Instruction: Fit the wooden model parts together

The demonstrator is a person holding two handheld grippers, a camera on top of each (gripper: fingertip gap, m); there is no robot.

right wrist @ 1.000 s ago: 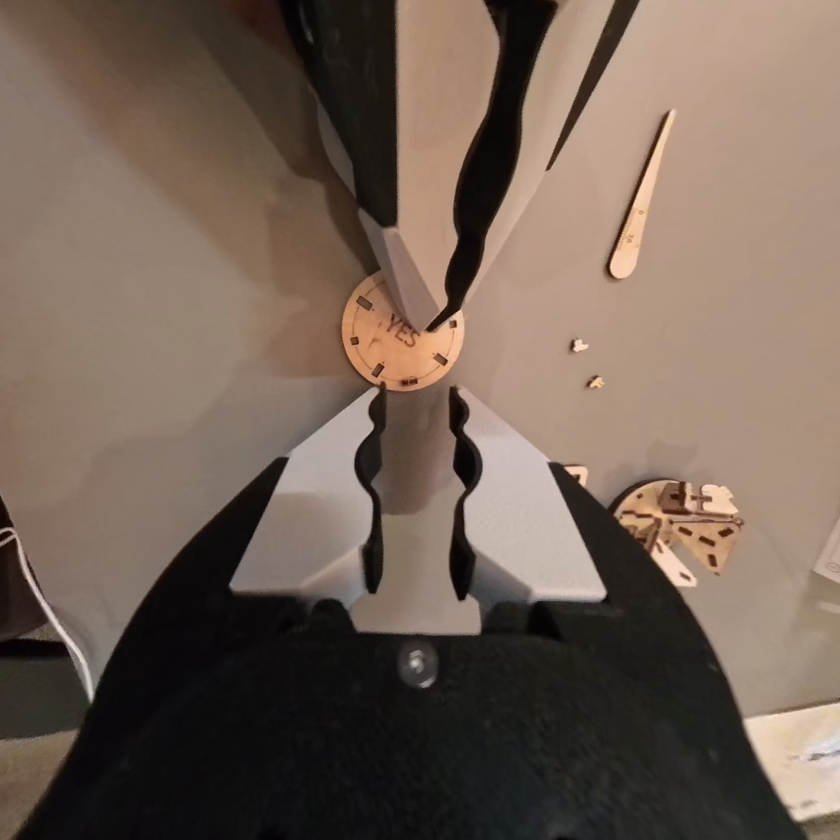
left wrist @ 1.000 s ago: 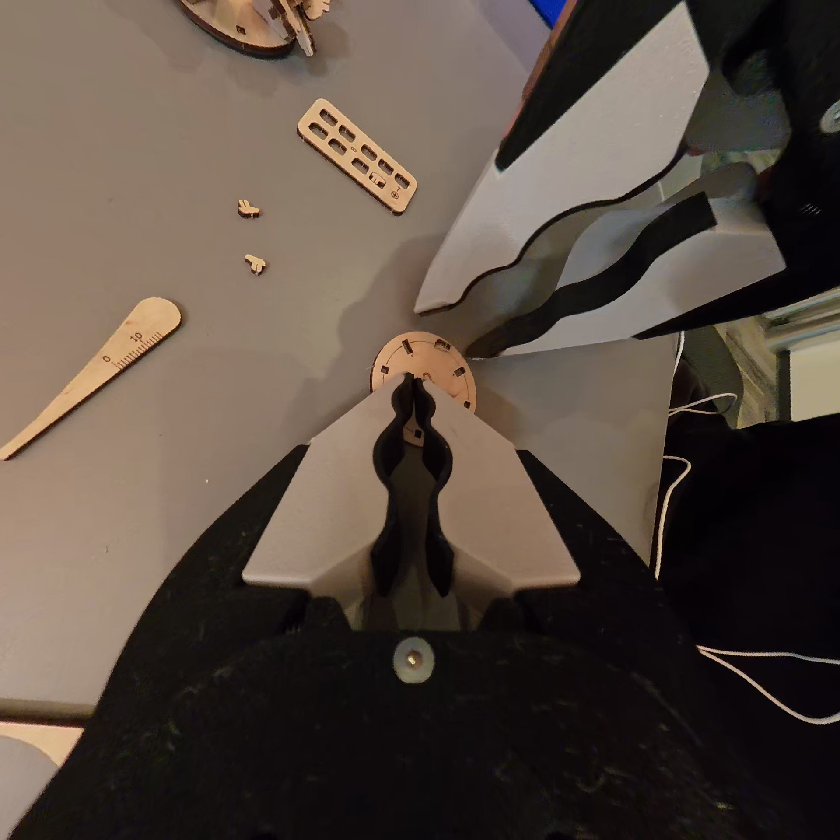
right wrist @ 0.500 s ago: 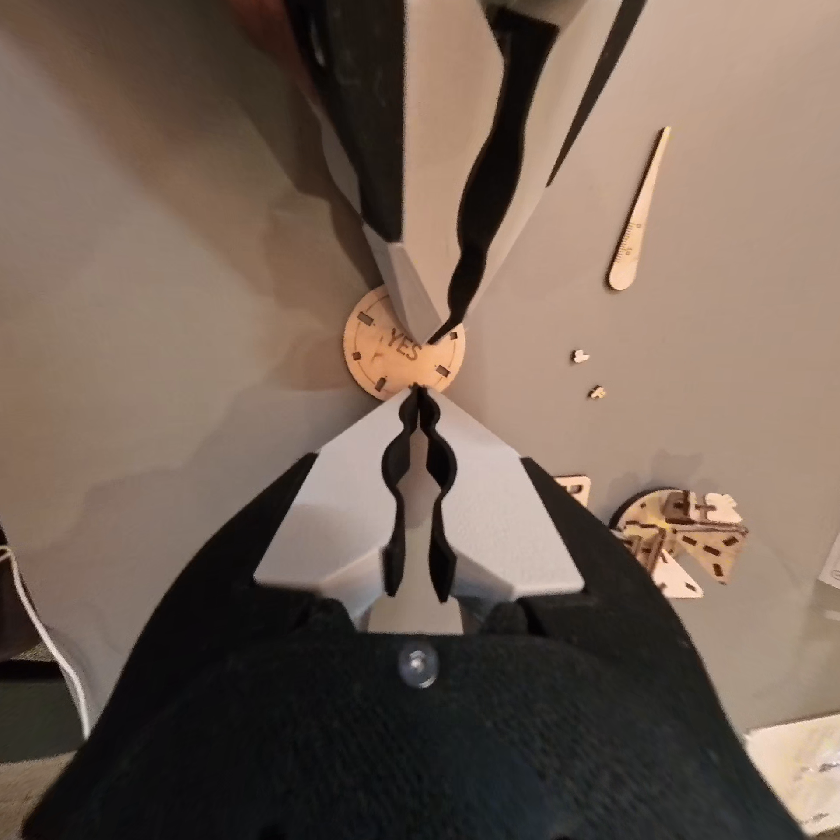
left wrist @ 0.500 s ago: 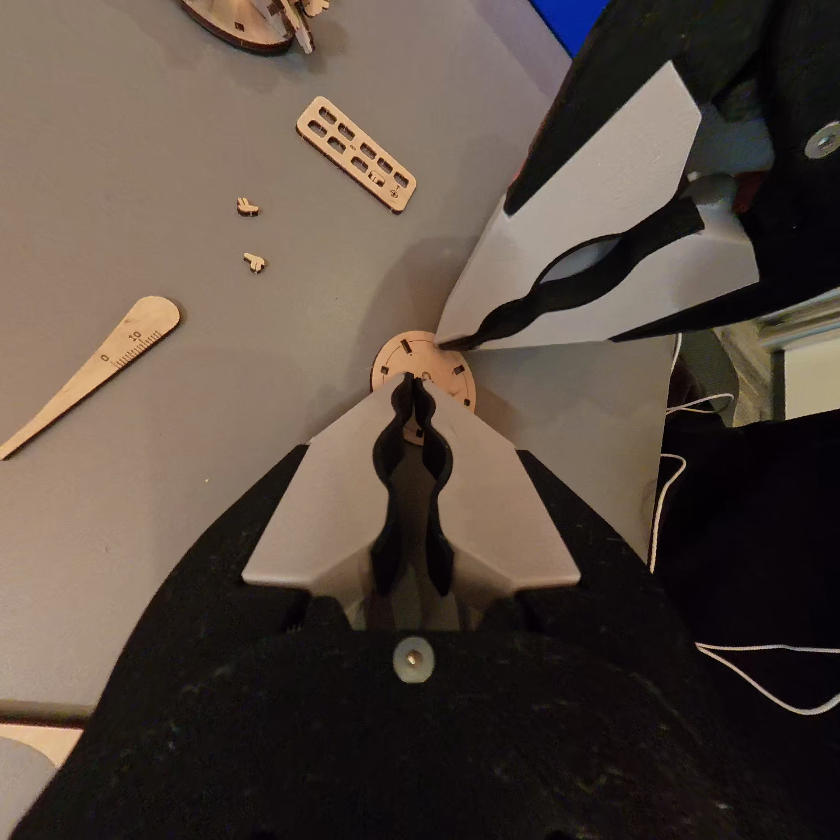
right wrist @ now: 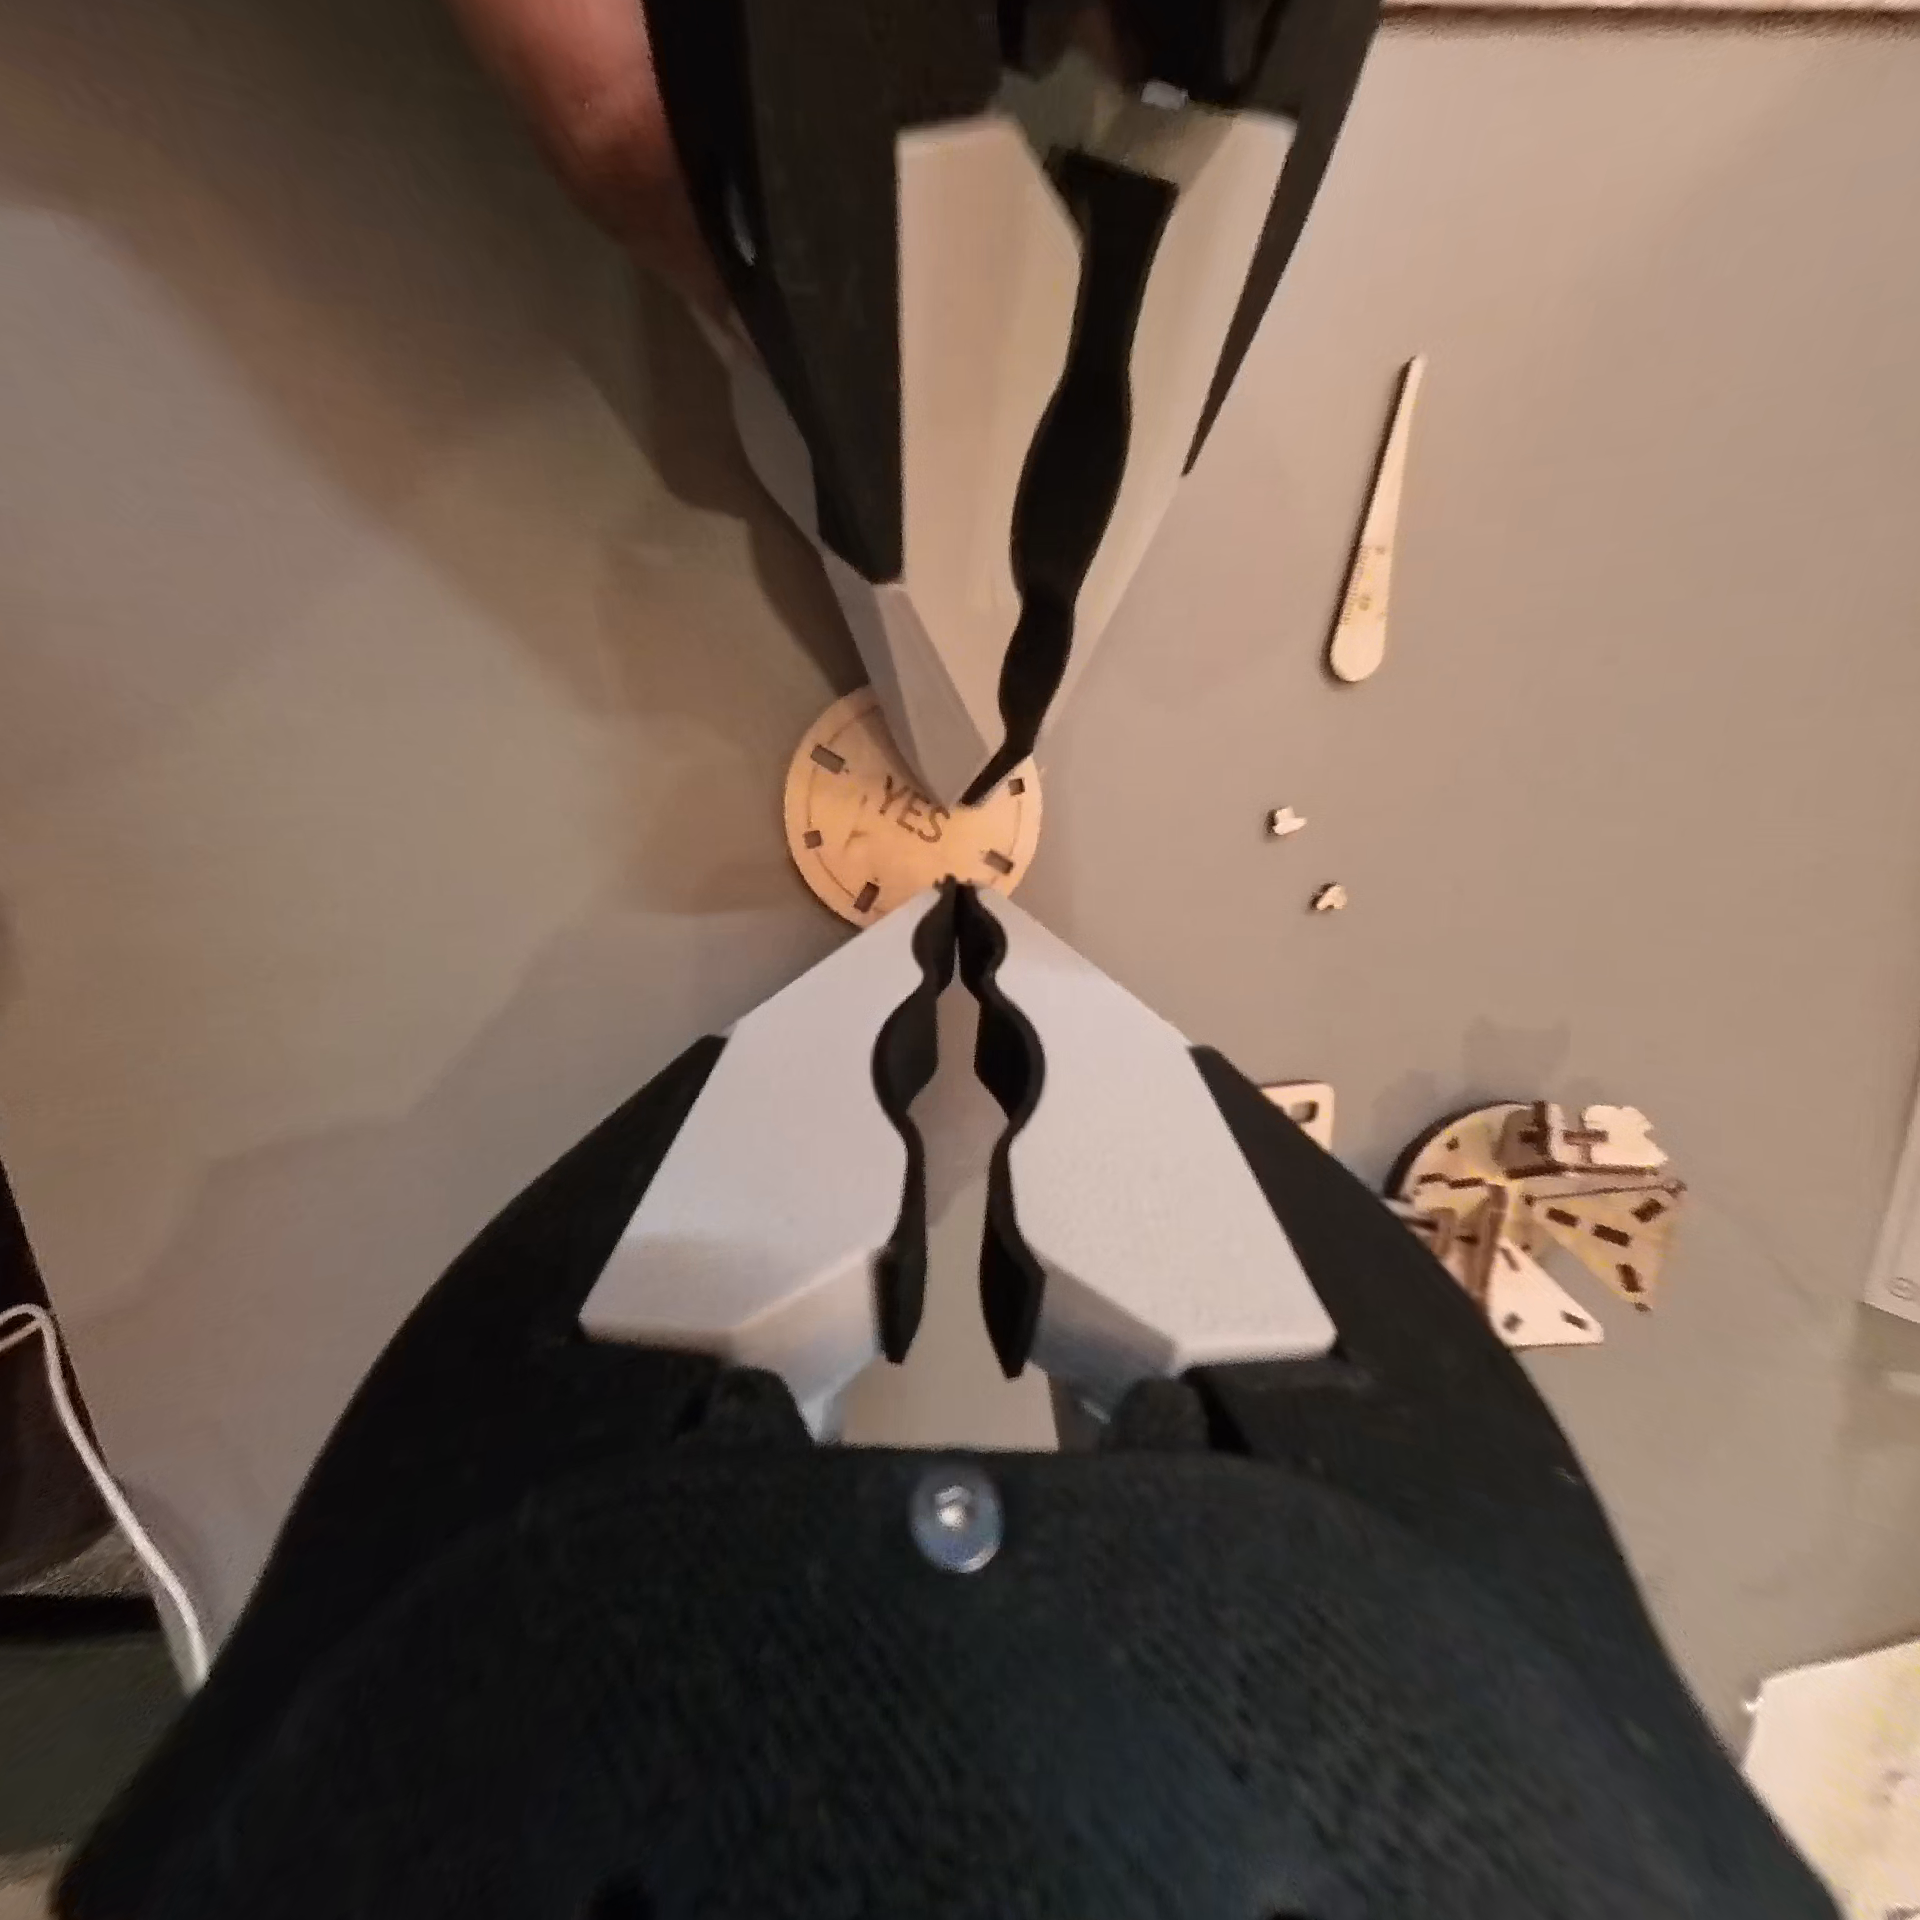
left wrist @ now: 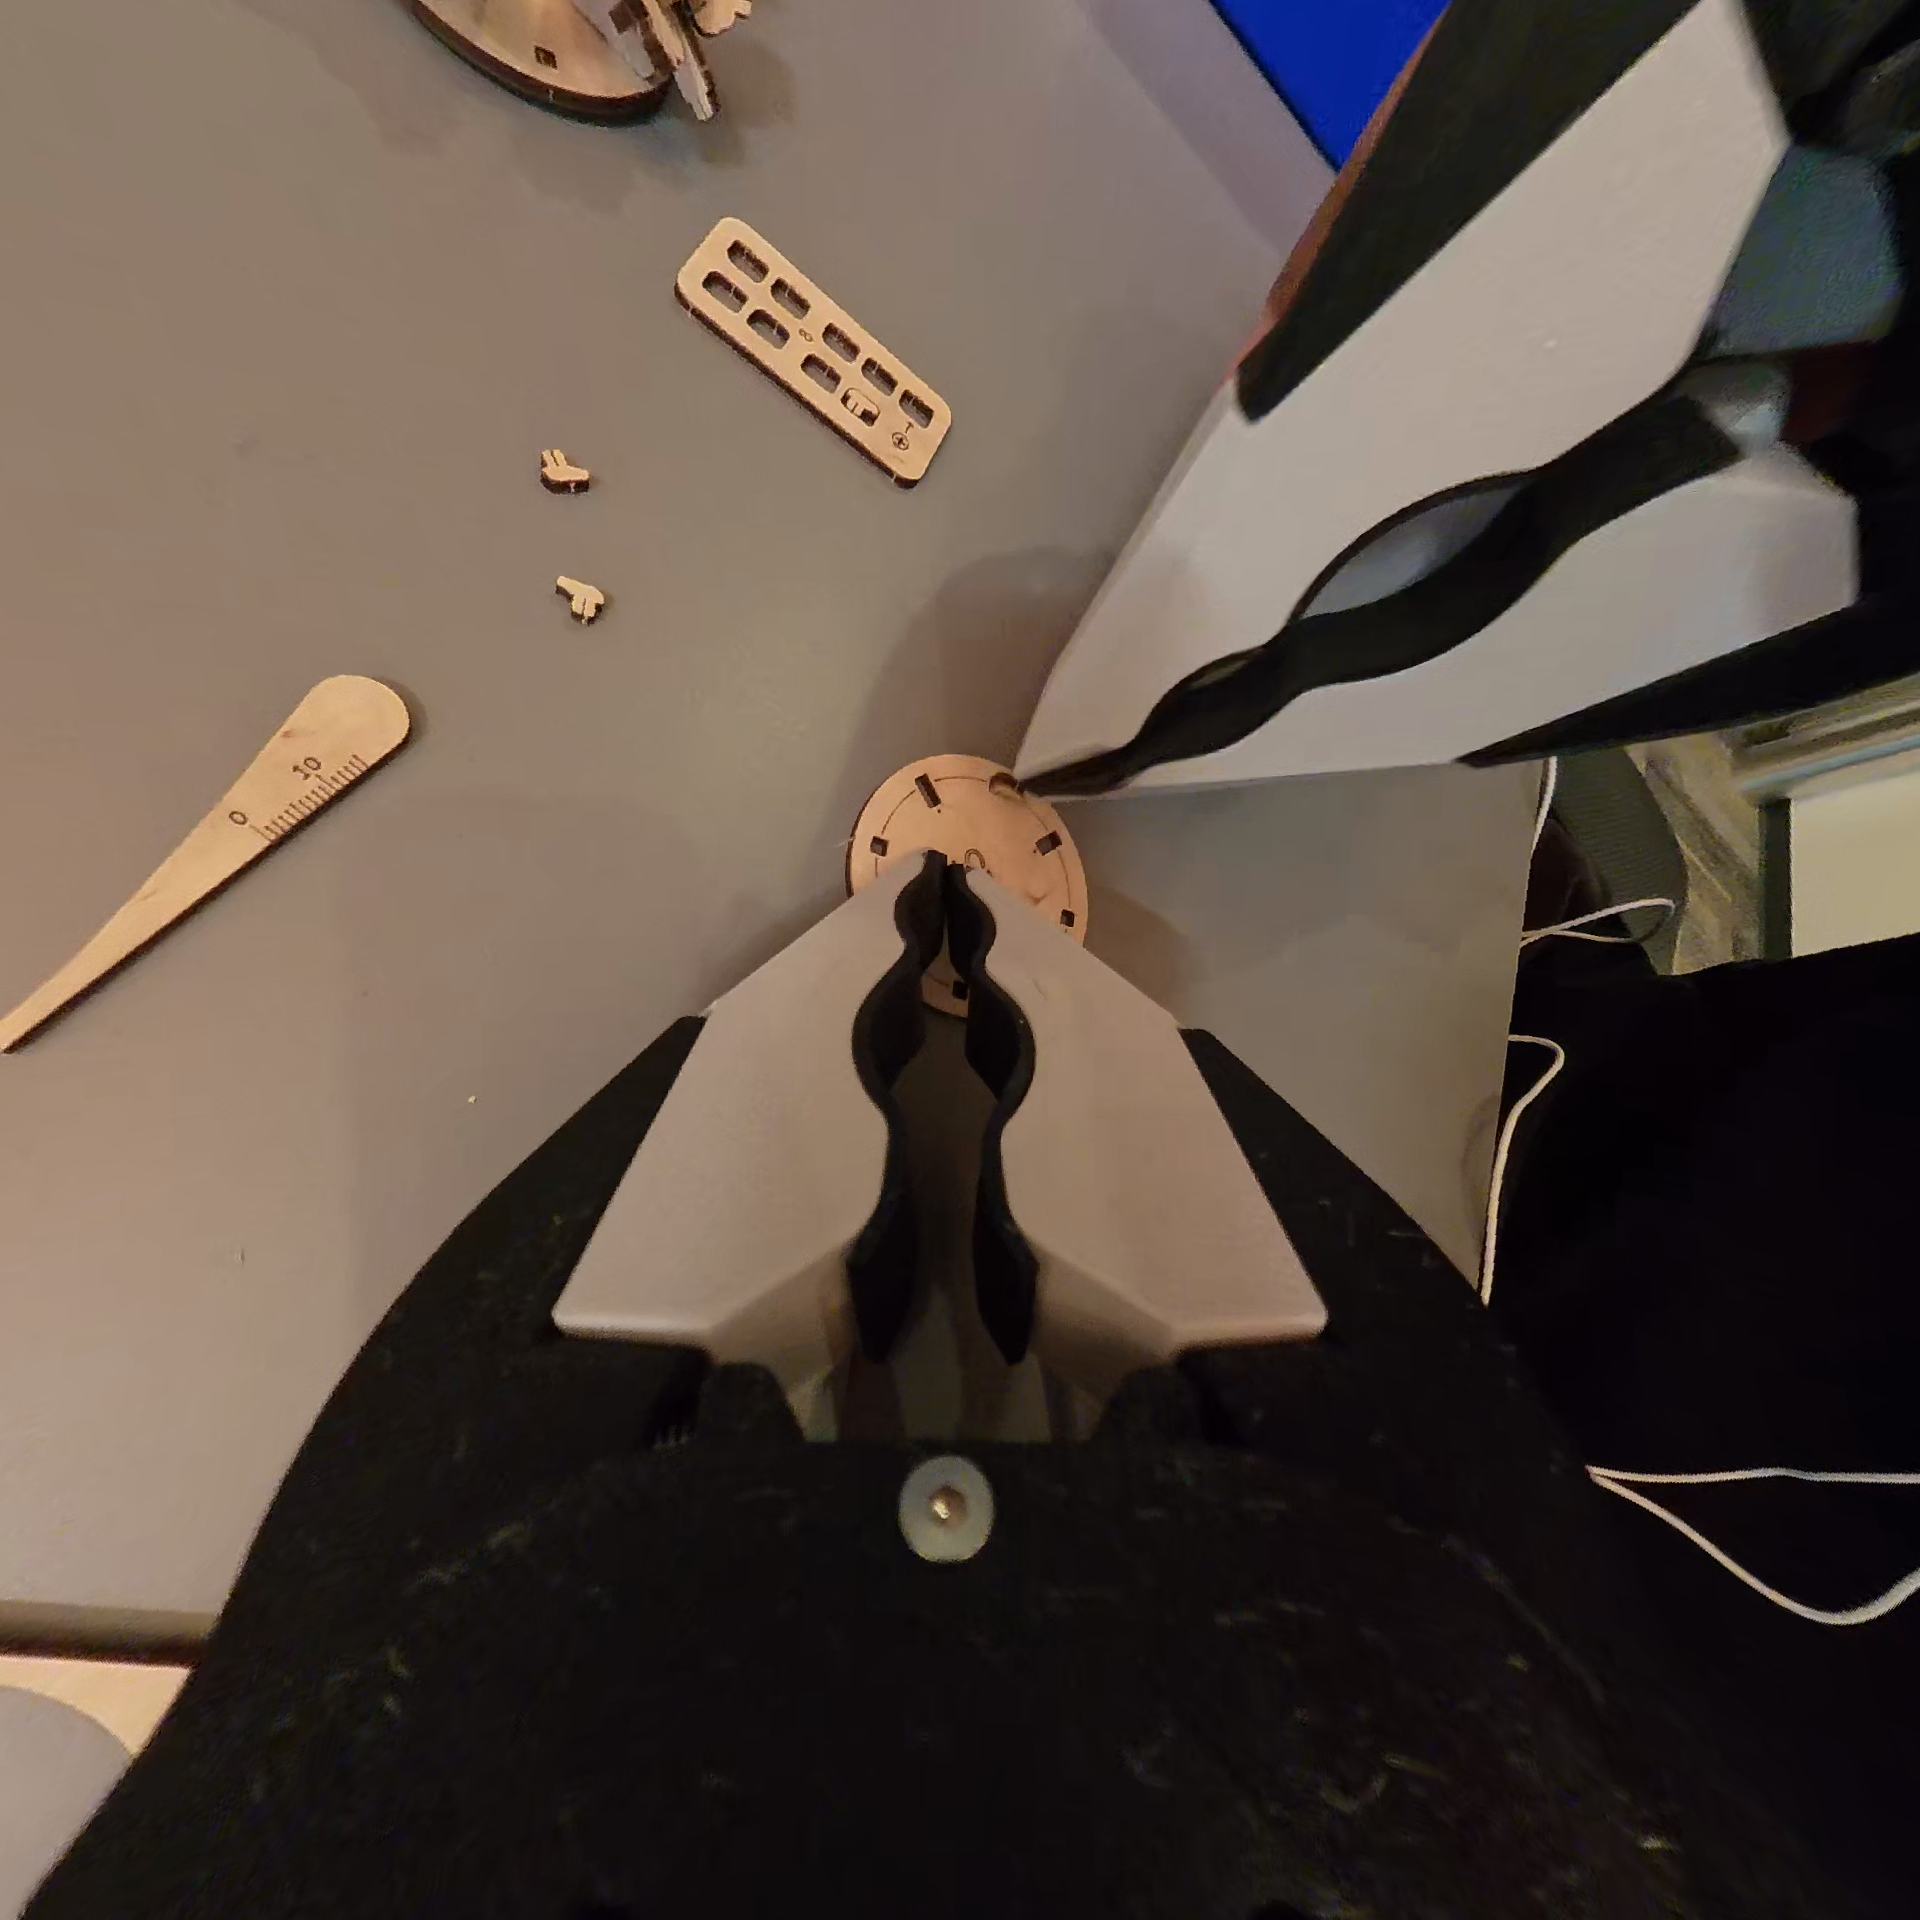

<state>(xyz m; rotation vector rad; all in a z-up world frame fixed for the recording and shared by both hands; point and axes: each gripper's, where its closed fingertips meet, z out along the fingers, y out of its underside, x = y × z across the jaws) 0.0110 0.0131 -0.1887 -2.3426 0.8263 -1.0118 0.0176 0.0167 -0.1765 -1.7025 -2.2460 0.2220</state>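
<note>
Right wrist view: right gripper (right wrist: 951,894) fingers, earlier spread, now pressed together at wooden disc (right wrist: 862,821).

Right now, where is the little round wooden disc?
The round wooden disc lies flat on the grey table, right at the tips of the left gripper and the right gripper, which point at it from opposite sides.

On the grey table (left wrist: 312,1195) lie one round wooden disc with small slots (left wrist: 966,831), one slotted rectangular wooden plate (left wrist: 812,351), one tapered wooden scale piece (left wrist: 208,852), two tiny wooden bits (left wrist: 564,473) (left wrist: 582,600), and one partly built wooden model (right wrist: 1538,1216)
</note>
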